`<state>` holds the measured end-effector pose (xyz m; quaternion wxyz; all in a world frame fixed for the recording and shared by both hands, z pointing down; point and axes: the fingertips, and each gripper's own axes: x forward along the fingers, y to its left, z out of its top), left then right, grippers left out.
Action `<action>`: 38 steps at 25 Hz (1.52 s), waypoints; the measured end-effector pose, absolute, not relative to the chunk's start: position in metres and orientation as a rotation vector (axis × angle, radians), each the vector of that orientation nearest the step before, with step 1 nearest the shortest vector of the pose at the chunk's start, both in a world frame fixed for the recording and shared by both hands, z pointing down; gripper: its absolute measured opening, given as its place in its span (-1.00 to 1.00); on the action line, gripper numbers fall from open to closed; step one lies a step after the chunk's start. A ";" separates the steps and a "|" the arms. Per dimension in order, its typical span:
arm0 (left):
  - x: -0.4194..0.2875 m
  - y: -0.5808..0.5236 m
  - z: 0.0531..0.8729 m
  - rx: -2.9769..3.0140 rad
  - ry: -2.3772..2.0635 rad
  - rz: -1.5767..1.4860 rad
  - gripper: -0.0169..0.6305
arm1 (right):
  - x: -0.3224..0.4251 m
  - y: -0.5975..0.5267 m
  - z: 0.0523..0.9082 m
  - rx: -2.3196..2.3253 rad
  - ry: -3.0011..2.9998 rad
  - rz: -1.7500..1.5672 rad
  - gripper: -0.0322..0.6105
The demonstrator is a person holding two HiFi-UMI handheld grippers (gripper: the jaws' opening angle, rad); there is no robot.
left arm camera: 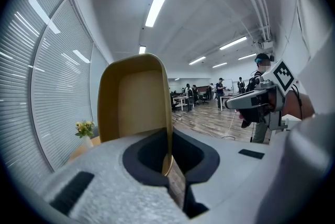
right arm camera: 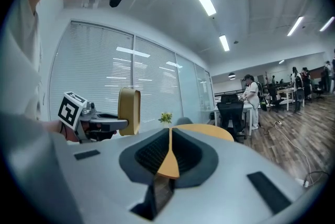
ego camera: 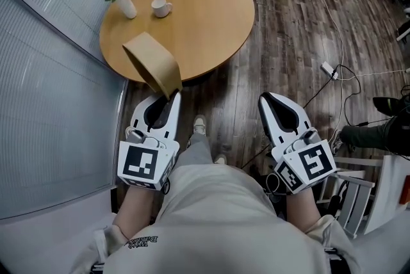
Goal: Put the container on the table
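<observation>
Room: open office with a dark plank floor (ego camera: 288,42), blinds along the left wall and desks and people far back.
Surface: round wooden table (ego camera: 211,23) — a small white vase of yellow flowers (ego camera: 125,4) and a white cup (ego camera: 161,8) stand near its far left side, and the near half is bare.
Container: tan rounded-square container (ego camera: 152,64), up in the air and tilted on edge over the table's near left rim, not yet resting on it.
Left gripper (ego camera: 172,97): jaws clamped on one wall of the container, near its rim.
Right gripper (ego camera: 266,100): jaws pressed together with nothing between them, off to the side over the floor.
Doing it well: I'd carry it further in over the bare wood, level the base, lower until it sits flat and only then release — well apart from cup and vase.
Writing: the cubes carry only black-and-white square markers (ego camera: 141,162). The print on the person's shirt (ego camera: 142,241) is too small to read.
</observation>
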<state>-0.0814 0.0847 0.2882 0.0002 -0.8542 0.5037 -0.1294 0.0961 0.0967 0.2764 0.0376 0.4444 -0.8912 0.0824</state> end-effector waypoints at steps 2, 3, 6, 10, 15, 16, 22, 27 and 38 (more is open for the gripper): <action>-0.082 0.076 0.292 -2.699 1.568 -0.403 -0.86 | 0.094 0.088 0.277 1.366 -2.724 0.259 -0.79; -0.082 0.070 0.293 -2.706 1.561 -0.404 -0.86 | 0.093 0.082 0.278 1.368 -2.719 0.261 -0.79; -0.087 0.048 0.295 -2.726 1.544 -0.409 -0.86 | 0.085 0.061 0.279 1.373 -2.703 0.264 -0.79; -0.096 0.013 0.298 -2.738 1.546 -0.419 -0.86 | 0.077 0.032 0.284 1.384 -2.680 0.273 -0.79; -0.105 -0.028 0.301 -2.755 1.500 -0.431 -0.86 | 0.068 -0.008 0.287 1.398 -2.654 0.286 -0.79; -0.107 -0.037 0.301 -2.759 1.498 -0.431 -0.86 | 0.065 -0.016 0.286 1.401 -2.651 0.287 -0.79; -0.121 -0.083 0.299 -2.784 1.479 -0.448 -0.86 | 0.050 -0.061 0.282 1.424 -2.625 0.287 -0.79; -0.139 -0.111 0.300 -2.793 1.464 -0.447 -0.86 | 0.035 -0.089 0.281 1.430 -2.607 0.287 -0.79; -0.167 -0.163 0.297 -2.832 1.356 -0.430 -0.86 | 0.001 -0.141 0.276 1.502 -2.566 0.282 -0.79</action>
